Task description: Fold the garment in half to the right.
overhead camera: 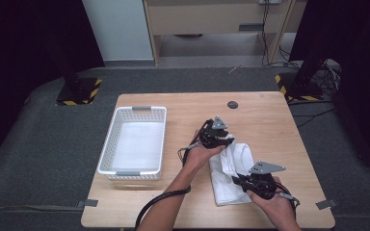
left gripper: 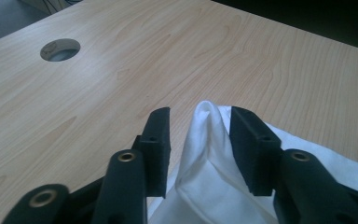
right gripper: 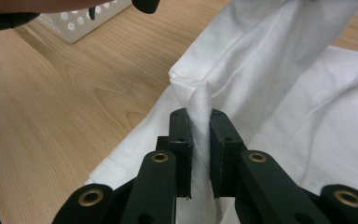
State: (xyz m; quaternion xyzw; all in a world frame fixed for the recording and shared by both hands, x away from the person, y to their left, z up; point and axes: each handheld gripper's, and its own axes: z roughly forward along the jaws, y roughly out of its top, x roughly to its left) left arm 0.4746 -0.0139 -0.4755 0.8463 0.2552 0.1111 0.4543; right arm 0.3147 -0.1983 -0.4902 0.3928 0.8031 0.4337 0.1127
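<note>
A white cloth (overhead camera: 227, 188) lies crumpled on the right half of the wooden table (overhead camera: 183, 108). My left gripper (overhead camera: 227, 141) is at the cloth's far edge. In the left gripper view, the left gripper (left gripper: 200, 122) stands open, with a raised fold of the cloth (left gripper: 205, 177) between its jaws, which are apart and not pinching. My right gripper (overhead camera: 237, 181) is at the cloth's near part. In the right gripper view, the right gripper (right gripper: 200, 119) is shut on a narrow fold of the cloth (right gripper: 279, 70), which it lifts slightly off the wood.
A white perforated basket (overhead camera: 107, 144) stands empty on the table's left half, and its corner (right gripper: 81, 21) shows in the right gripper view. A round cable hole (overhead camera: 232, 104) (left gripper: 60, 49) sits near the far edge. Black stands flank the table on the floor.
</note>
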